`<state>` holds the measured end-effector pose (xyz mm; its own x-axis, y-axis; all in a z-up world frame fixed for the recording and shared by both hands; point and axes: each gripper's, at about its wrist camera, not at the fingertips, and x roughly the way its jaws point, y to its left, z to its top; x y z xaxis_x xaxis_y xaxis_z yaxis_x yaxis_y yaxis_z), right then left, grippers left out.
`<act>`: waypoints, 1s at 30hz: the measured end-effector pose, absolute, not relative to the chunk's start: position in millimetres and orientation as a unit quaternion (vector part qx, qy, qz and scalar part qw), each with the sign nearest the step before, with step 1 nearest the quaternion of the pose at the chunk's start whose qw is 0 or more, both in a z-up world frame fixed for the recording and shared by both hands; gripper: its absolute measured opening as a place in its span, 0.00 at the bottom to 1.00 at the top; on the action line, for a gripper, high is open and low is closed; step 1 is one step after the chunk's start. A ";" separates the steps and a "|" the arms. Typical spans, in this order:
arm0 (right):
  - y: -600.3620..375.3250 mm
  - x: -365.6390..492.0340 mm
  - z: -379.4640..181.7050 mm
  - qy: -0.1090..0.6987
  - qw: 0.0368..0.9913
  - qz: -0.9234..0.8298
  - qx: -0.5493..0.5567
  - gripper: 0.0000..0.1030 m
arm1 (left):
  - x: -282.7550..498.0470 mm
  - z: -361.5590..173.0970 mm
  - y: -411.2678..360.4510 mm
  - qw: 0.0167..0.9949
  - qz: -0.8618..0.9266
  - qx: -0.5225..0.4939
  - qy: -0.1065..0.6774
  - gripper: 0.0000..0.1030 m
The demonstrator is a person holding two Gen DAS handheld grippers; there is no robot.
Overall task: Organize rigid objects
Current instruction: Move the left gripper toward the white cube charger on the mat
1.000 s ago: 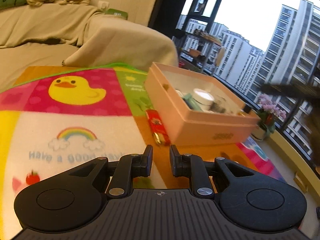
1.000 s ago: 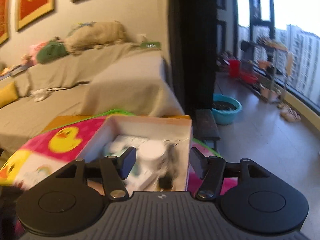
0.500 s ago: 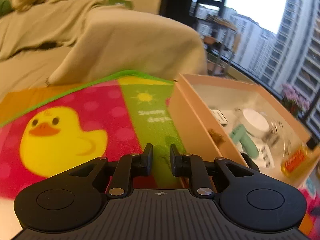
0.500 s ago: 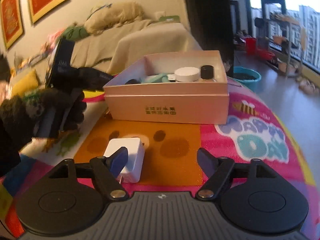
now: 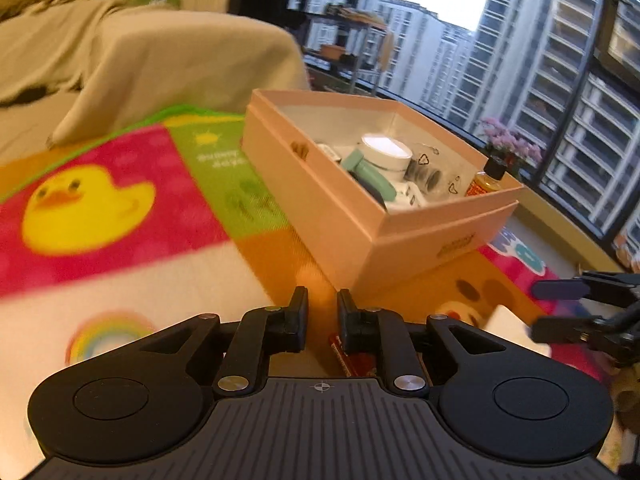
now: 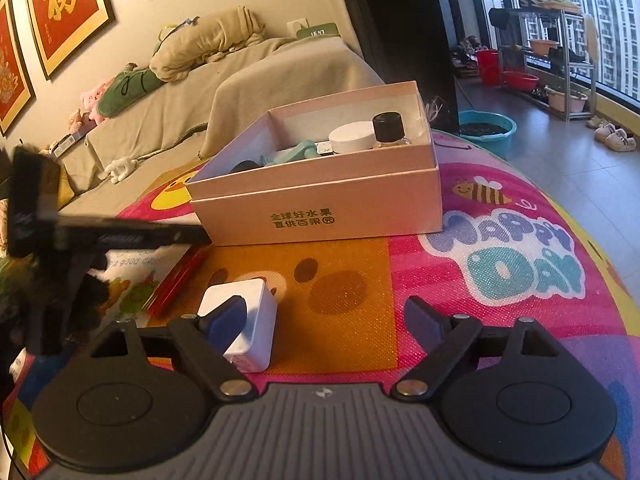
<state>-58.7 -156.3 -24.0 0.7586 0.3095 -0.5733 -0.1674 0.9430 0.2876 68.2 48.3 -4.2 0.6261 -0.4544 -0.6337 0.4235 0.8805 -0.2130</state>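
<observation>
A pink cardboard box (image 5: 400,240) stands open on the play mat, holding a white jar (image 5: 386,152), a teal item (image 5: 372,174) and a black-capped amber bottle (image 6: 390,128). A white plug cube (image 6: 256,312) rests on the orange patch before the box (image 6: 320,200). My right gripper (image 6: 324,314) hovers low over the mat with its jaws opening wide; the cube sits against the inside of its left finger, unpressed. A red lighter (image 5: 354,360) lies on the mat under my left gripper (image 5: 322,304), whose jaws are closing to a narrow gap with nothing between them.
The colourful mat (image 6: 500,264) covers the table. A covered sofa (image 6: 280,76) stands behind it, and a blue basin (image 6: 486,128) sits on the floor to the right. The other gripper (image 6: 120,234) reaches in from the left, held in a dark gloved hand (image 6: 60,280).
My left gripper pulled back from the box's near wall, so the red lighter now lies under its fingers. My right gripper came down from above the box to the mat and spread its jaws wider beside the cube.
</observation>
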 end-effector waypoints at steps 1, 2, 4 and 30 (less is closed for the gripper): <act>-156.5 -58.5 -23.7 0.323 0.931 0.128 0.110 0.84 | 63.1 -3.8 49.1 0.904 -0.234 -0.025 0.358 0.17; -156.5 -58.4 -23.7 0.323 0.931 0.129 0.110 0.85 | 56.1 -2.0 49.0 0.907 -0.220 -0.027 0.358 0.18; -156.9 -58.6 -23.3 0.324 0.931 0.129 0.109 0.85 | 40.1 5.6 47.4 0.916 -0.205 -0.026 0.345 0.18; -199.4 -66.9 -29.3 0.285 0.927 0.049 0.240 0.86 | -23.0 20.3 -86.5 0.891 -0.282 0.070 0.349 0.21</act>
